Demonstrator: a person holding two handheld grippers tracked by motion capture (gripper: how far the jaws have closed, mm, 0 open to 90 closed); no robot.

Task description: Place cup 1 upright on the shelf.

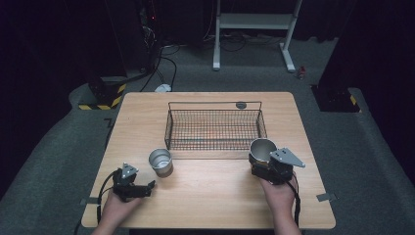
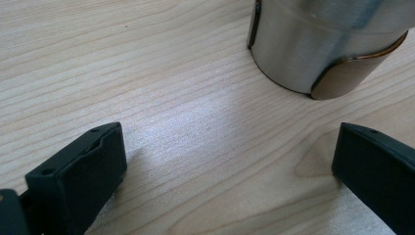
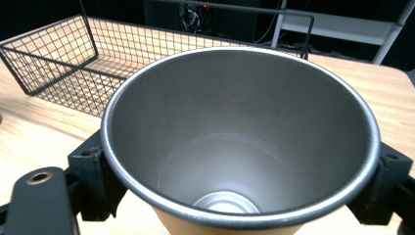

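My right claw [image 1: 261, 159] is clamped on a steel cup [image 1: 263, 148], one jaw on each side of the cup's wall just under the rim. In the right gripper view I look straight down into that cup [image 3: 240, 147]: the inside is bare, the bottom disc shows, and the black jaws press against the outer wall left and right. The cup sits upright in the grip; I cannot tell whether its base touches the counter [image 1: 215, 191] or hangs just above it.

My left claw [image 1: 147, 188] is released, its jaws spread wide and resting low on the counter. In the left gripper view the wood grain [image 2: 195, 122] lies bare between the two jaws, and a second steel cup [image 2: 323, 44] stands ahead of them, toward the right jaw and apart from both. From above, that second cup [image 1: 160, 162] stands upright on the counter, mouth up, just ahead of the left claw and well to the left of the right claw.

Beyond both claws lies a black wire basket [image 1: 215, 128], long side facing me. The held cup is just beside its near right corner; in the right gripper view the basket [image 3: 58, 63] stretches off to the left behind the cup's rim. The second cup stands near the basket's near left corner, not touching it.
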